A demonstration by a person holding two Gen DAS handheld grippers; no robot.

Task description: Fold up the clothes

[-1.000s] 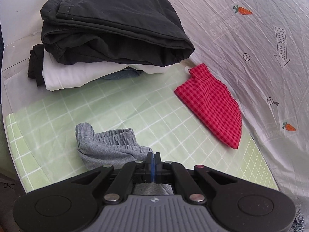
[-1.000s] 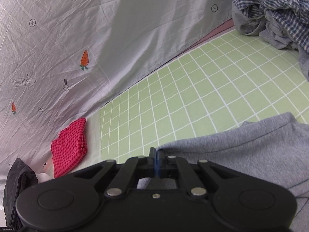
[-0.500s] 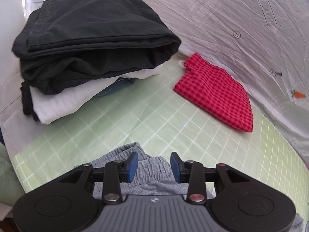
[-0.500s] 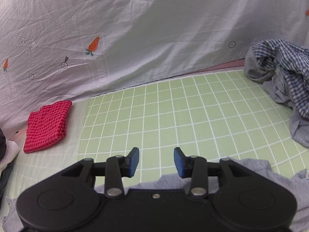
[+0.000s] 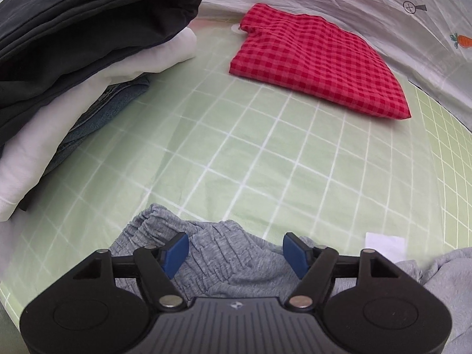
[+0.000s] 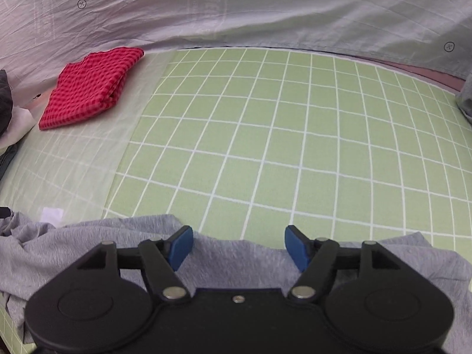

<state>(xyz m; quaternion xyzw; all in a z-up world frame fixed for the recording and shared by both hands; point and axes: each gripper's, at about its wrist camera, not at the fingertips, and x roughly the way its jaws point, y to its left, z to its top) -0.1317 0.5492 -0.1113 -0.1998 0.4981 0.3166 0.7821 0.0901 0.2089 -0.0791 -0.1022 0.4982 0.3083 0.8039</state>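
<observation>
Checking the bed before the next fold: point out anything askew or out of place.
Only the grey garment lies bunched and rumpled at the near edge of the green checked sheet, still unfolded. The red checked cloth and the stack of folded clothes look tidy.

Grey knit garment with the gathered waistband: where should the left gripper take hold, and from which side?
On the gathered elastic waistband, the grey knit garment edge nearest the open left gripper. Probably come from above: the bunched band stands up off the green grid sheet.
</observation>
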